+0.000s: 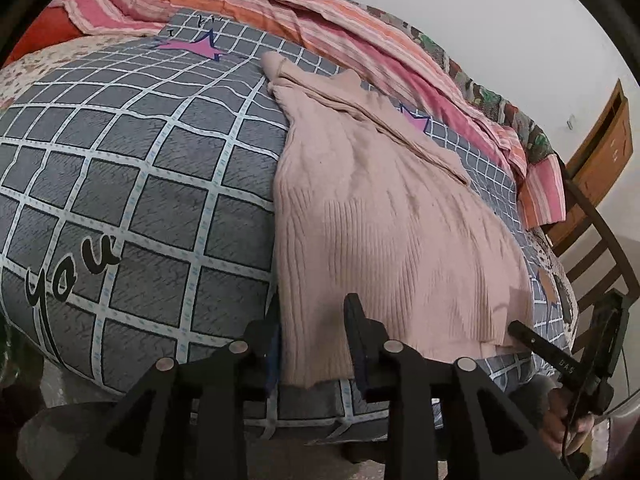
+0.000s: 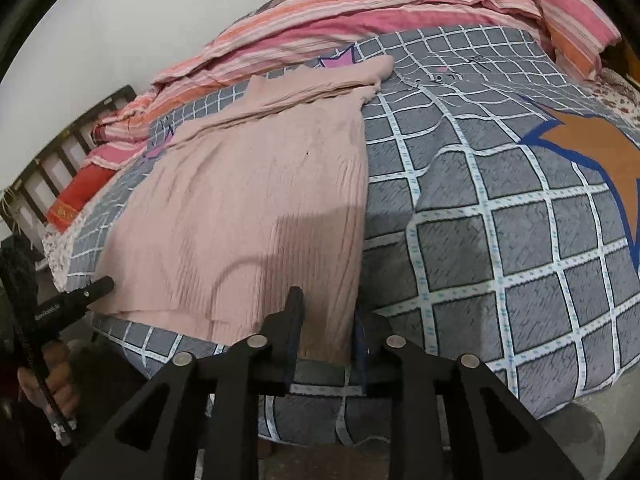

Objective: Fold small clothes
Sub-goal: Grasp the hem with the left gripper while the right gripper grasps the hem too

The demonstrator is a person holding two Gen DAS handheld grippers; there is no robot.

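Left gripper (image 1: 314, 312) fingers spread apart over near hem corner of pink knit sweater (image 1: 384, 216) | right gripper (image 2: 326, 308) also apart at other corner | sweater flat on grey checked quilt (image 1: 140, 184), striped blanket (image 1: 304, 12) behind

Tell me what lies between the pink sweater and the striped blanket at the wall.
A strip of grey checked quilt separates pink sweater from striped blanket, seen in both wrist views.

Soft, even indoor light fills both views, without glare. A faint shadow falls on the pink sweater (image 2: 256, 184) at lower centre of the right wrist view. Fisheye bending curves the edges, dark corners vignette, and fabric detail looks slightly soft.
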